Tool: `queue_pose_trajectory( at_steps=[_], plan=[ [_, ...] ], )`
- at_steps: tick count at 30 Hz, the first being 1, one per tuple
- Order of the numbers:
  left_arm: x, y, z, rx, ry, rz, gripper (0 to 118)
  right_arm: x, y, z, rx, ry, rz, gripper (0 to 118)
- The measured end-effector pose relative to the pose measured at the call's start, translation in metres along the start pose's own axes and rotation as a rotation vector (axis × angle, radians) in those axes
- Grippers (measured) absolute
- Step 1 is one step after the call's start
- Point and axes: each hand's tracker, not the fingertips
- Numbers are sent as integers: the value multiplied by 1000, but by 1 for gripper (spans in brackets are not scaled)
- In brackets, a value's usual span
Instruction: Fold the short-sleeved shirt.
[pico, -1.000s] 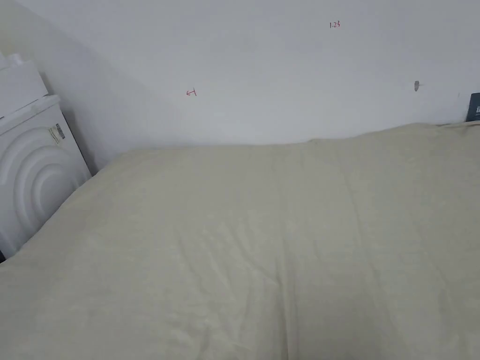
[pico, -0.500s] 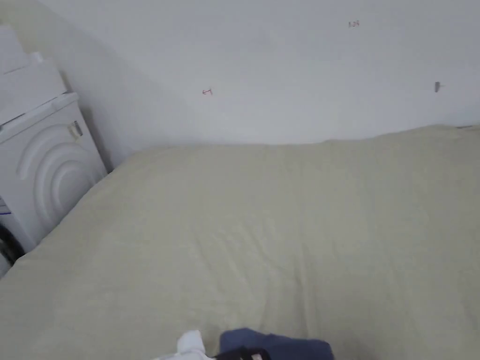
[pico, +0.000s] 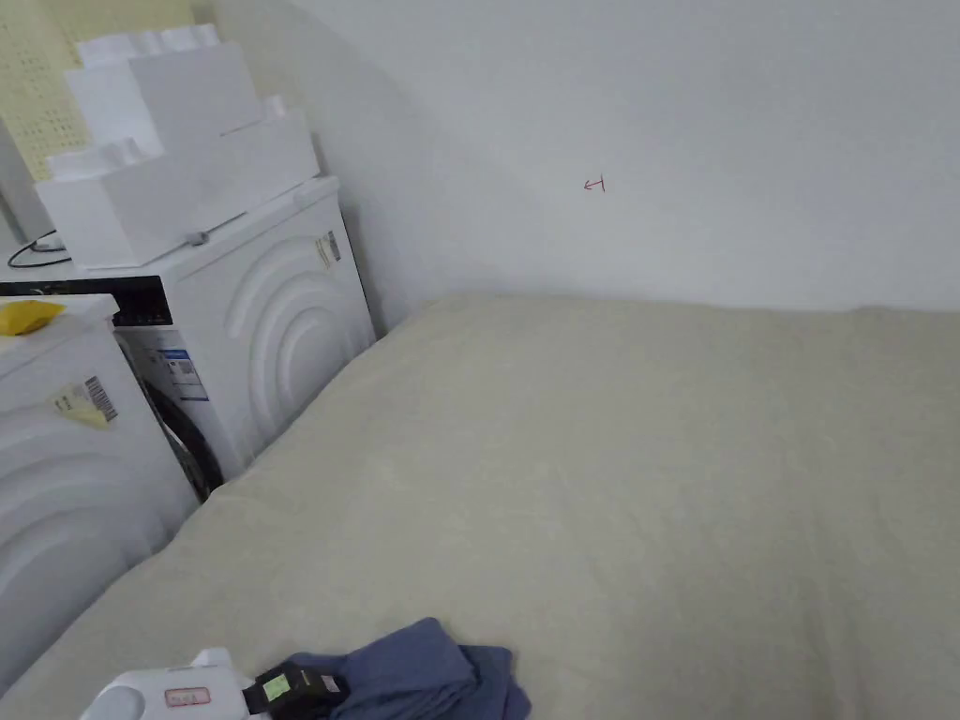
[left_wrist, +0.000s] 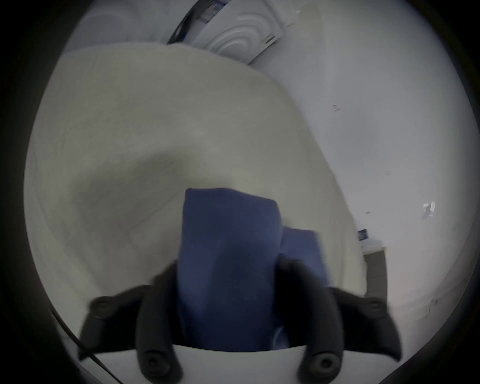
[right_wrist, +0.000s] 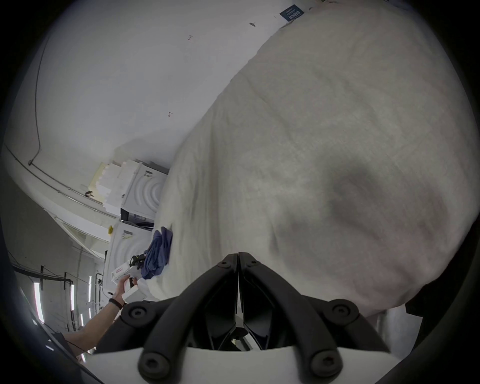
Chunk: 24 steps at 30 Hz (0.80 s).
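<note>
A bunched blue short-sleeved shirt (pico: 422, 675) is being held at the bottom edge of the head view, left of centre, over the near edge of a surface covered in a pale beige cloth (pico: 656, 469). Whether that surface is a bed or a counter cannot be told. The left tool (pico: 300, 689) is showing beside the shirt at lower left of the head view, its white body and black front being partly cut off by the frame. In the left gripper view the left tool's two black jaws are being kept apart by a thick wad of the blue fabric (left_wrist: 228, 259), which is being pressed from both sides and is rising up the middle of the frame. In the right gripper view the right tool (right_wrist: 238, 259) is being held with its jaws closed together, nothing between them, above the beige cloth. At lower left of that frame a hand (right_wrist: 124, 284) is gripping the left tool. White washing machines (pico: 272, 319) are standing at the left of the head view, against a white wall (pico: 656, 141).
</note>
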Motion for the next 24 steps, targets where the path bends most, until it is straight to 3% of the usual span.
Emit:
queue_pose_trajectory(
  at_steps=[1,2,5,8,11,15,17,20,23,24],
  plan=[
    [-19,5,9,41,-85,28,74,-2,2,2,-2,-4,12,1],
    [-25,9,24,91,-125,79,72,-4,3,4,0,-7,23,1],
    [-31,10,77,292,50,68,86,-9,7,13,27,11,68,1],
    [-7,-16,134,368,78,-109,87,-22,14,23,59,-28,207,1],
    [68,-88,174,398,32,-318,84,-39,20,36,110,-38,305,1],
    [145,-176,182,451,-53,-645,74,-72,26,61,217,-65,396,1],
    [183,-218,178,486,-98,-723,68,-88,26,74,274,-86,464,1],
    [239,-280,164,481,-220,-836,47,-111,28,92,335,-92,554,1],
    [272,-320,149,458,-312,-913,33,-131,30,109,383,-104,642,1],
    [281,-334,147,443,-349,-934,20,-138,30,114,408,-117,672,1]
  ],
)
